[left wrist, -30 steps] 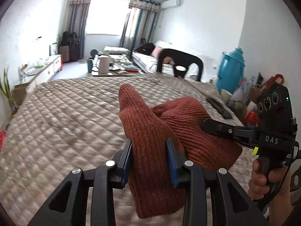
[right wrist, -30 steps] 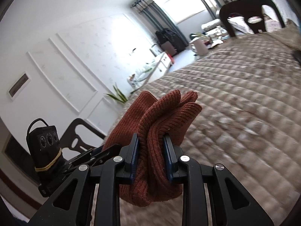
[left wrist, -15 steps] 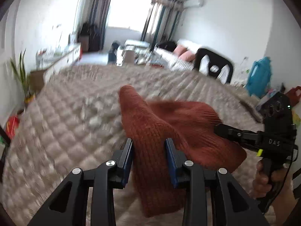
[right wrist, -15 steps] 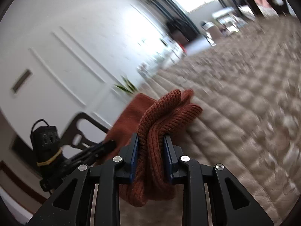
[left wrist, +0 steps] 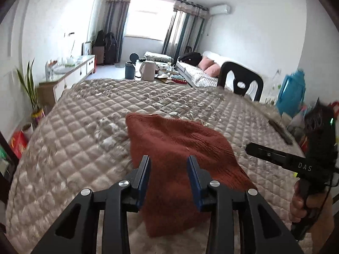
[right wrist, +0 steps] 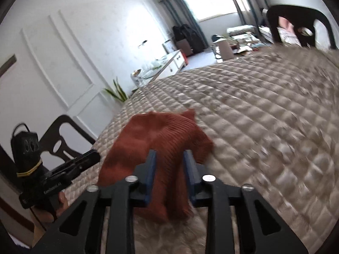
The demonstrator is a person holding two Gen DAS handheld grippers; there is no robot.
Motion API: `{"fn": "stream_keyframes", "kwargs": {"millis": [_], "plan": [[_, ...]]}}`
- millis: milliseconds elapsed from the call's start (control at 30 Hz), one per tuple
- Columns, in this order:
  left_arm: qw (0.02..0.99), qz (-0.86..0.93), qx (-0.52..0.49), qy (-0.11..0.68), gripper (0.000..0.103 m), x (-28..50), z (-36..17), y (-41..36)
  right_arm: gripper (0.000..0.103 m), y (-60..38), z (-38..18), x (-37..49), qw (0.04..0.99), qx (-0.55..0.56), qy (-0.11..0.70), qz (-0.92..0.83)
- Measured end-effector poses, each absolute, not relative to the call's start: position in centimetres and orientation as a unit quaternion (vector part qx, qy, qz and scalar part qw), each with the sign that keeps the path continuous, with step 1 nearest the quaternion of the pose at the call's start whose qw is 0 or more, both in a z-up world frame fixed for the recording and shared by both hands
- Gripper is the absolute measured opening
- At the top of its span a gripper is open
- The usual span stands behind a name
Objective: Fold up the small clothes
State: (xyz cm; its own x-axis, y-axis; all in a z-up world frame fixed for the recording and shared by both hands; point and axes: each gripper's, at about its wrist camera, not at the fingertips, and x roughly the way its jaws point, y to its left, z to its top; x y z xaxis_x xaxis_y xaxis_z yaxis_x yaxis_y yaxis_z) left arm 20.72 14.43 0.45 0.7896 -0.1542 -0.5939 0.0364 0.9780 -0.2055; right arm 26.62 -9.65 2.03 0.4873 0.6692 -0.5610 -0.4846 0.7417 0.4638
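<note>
Each tool grips a near edge of the knit: left tool and right tool, pads pinching the cloth between them. The knit drapes forward onto the bed, far edge resting there. To lay it well, lower both tools evenly and keep the edge taut.

A rust-red ribbed knit garment lies spread across the quilted beige bed, its far edge resting on the quilt and its near part raised off it. The fabric drapes loosely with soft folds, one far corner poking up, and a near edge hanging down in a flap.
</note>
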Motion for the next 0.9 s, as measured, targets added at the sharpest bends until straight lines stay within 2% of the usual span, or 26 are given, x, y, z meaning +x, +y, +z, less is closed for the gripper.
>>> {"fn": "stream_keyframes", "kwargs": {"millis": [133, 233, 667, 900], "plan": [[0.928, -0.043, -0.083, 0.361, 0.039, 23.0, -1.5, 13.5, 0.012, -7.3, 0.7, 28.2, 0.848, 0.098, 0.399, 0.336], [0.933, -0.028, -0.05, 0.356, 0.039, 23.2, -2.1, 12.2, 0.007, -6.8, -1.4, 29.9, 0.846, 0.077, 0.428, 0.307], [0.938, -0.008, -0.041, 0.344, 0.039, 20.2, 0.1, 11.5, 0.01, -7.9, 1.7, 25.7, 0.852, 0.069, 0.392, 0.341], [0.934, -0.007, -0.053, 0.352, 0.039, 17.3, -0.7, 11.1, 0.01, -7.9, 1.1, 22.9, 0.849, 0.041, 0.391, 0.353]]}}
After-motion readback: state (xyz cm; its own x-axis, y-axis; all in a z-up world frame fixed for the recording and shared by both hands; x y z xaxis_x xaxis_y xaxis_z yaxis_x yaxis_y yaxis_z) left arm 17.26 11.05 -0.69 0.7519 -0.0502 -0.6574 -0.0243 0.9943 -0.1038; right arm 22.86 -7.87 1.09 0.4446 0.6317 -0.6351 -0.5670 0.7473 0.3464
